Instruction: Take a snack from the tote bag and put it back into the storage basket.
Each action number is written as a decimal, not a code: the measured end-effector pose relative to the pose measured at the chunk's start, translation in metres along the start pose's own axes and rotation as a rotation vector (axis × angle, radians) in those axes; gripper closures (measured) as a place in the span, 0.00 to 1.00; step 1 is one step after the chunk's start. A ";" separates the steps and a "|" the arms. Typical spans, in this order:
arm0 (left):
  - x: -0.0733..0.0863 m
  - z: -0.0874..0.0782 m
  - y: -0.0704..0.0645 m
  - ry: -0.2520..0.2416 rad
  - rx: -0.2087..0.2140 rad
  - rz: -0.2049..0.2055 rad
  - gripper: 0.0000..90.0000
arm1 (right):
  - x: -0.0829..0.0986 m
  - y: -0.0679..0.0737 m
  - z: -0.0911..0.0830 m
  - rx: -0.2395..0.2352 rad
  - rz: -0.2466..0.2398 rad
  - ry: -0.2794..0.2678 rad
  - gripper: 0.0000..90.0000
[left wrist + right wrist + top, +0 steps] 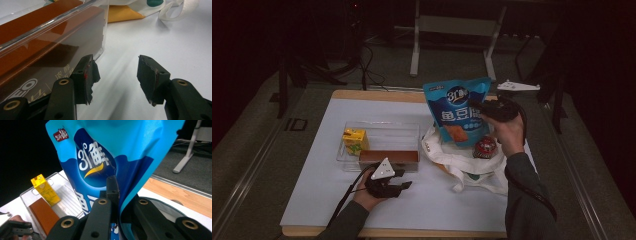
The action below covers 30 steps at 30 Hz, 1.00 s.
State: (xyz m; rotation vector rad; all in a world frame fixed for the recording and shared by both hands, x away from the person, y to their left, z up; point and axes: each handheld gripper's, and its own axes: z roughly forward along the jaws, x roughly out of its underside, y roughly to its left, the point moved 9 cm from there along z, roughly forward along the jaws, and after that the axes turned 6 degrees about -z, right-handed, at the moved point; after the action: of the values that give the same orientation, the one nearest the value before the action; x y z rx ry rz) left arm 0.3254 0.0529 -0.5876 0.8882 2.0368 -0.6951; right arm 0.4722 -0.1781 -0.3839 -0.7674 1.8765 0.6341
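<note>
While the blue snack bag (459,111) hangs above the white tote bag (462,160), the clear plastic bin (379,145) serves as the fixed mark for everything else on the white table (312,200).

Inside the bin, at its left end, a yellow juice carton (354,140) stands upright, and a long brown box (388,157) lies along its near wall. Just outside that near wall the left tool (404,185) rests low on the table, held in the person's left hand (367,195). In the left gripper view its jaws stand well apart with nothing between them; one pad (87,77) sits right by the bin's corner, though I cannot tell whether it touches.

To the right of the bin lies the tote bag, slumped open, with a small red packet (485,147) resting on it. Above the tote, and to the right of the bin, the right tool (478,109) has its jaws closed on the snack bag's right edge, so the bag hangs free and upright, clear of the table.

The step in hand looks like carrying the snack bag leftward into the bin. To do it well, the bag should probably be kept high enough to clear the bin's right wall, then lowered into the open floor behind the brown box and right of the juice carton. The grip is on a thin edge, so a slow carry would limit swinging. The left tool could steady the bin if it slides.
</note>
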 end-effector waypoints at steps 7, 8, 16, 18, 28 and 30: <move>0.000 0.000 0.000 0.000 0.001 -0.004 0.53 | -0.003 0.007 -0.002 -0.021 0.008 -0.006 0.99; 0.000 0.000 0.000 0.000 0.001 -0.004 0.53 | -0.004 0.010 -0.002 -0.025 0.000 0.000 0.99; 0.000 0.000 0.000 0.000 0.002 -0.008 0.53 | -0.008 0.019 -0.003 -0.038 -0.011 0.002 0.99; 0.000 0.000 0.000 -0.001 0.003 -0.009 0.53 | -0.008 0.021 -0.003 -0.042 -0.013 0.002 0.99; 0.000 0.000 0.000 0.000 0.003 -0.006 0.53 | -0.013 0.036 0.002 -0.068 -0.024 0.008 0.99; 0.000 0.000 0.000 0.000 0.002 -0.005 0.53 | -0.014 0.039 0.003 -0.074 -0.025 0.006 0.99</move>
State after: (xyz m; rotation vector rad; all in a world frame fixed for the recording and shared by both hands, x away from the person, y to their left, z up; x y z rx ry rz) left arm 0.3255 0.0529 -0.5876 0.8846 2.0389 -0.6993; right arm 0.4497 -0.1472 -0.3687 -0.8403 1.8550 0.6897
